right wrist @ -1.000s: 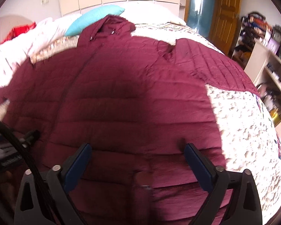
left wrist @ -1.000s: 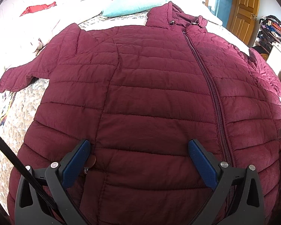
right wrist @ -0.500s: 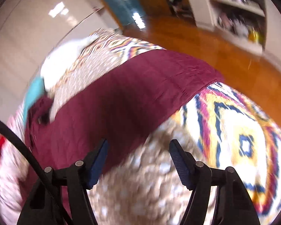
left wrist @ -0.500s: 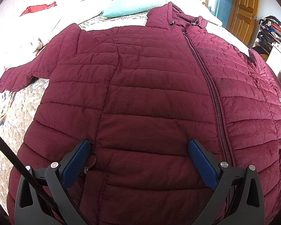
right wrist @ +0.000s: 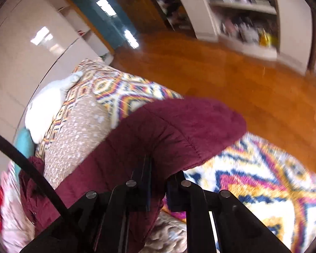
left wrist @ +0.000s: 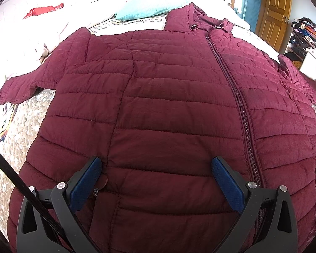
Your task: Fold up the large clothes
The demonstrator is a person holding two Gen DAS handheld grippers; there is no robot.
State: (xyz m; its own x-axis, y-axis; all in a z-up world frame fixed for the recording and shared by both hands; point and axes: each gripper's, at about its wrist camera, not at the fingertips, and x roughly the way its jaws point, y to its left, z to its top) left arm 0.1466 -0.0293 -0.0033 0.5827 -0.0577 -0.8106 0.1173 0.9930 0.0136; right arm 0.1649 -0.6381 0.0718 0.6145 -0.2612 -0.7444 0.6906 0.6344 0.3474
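Note:
A maroon quilted jacket [left wrist: 158,105] lies front up and zipped on the bed, hood toward the pillows, its left sleeve [left wrist: 31,80] spread out to the side. My left gripper [left wrist: 155,168] hovers open over the lower front near the hem, with nothing between its blue pads [left wrist: 86,179]. In the right wrist view the jacket's other sleeve [right wrist: 179,126] rises off the quilt. My right gripper [right wrist: 158,175] is rolled to one side and its jaws are closing tight on that sleeve a little back from the cuff; the cloth hides the pads.
The patterned quilt [right wrist: 252,179] covers the bed, with a teal pillow [left wrist: 149,10] and white bedding [left wrist: 21,42] at its head. Beyond the bed's right edge are a wooden floor [right wrist: 221,73], a white shelf unit [right wrist: 252,21] and a wooden door [left wrist: 273,10].
My right gripper swung from over the jacket's front to the right sleeve, rolled, and shut on it, lifting the cuff end. The left gripper has stayed still and open.

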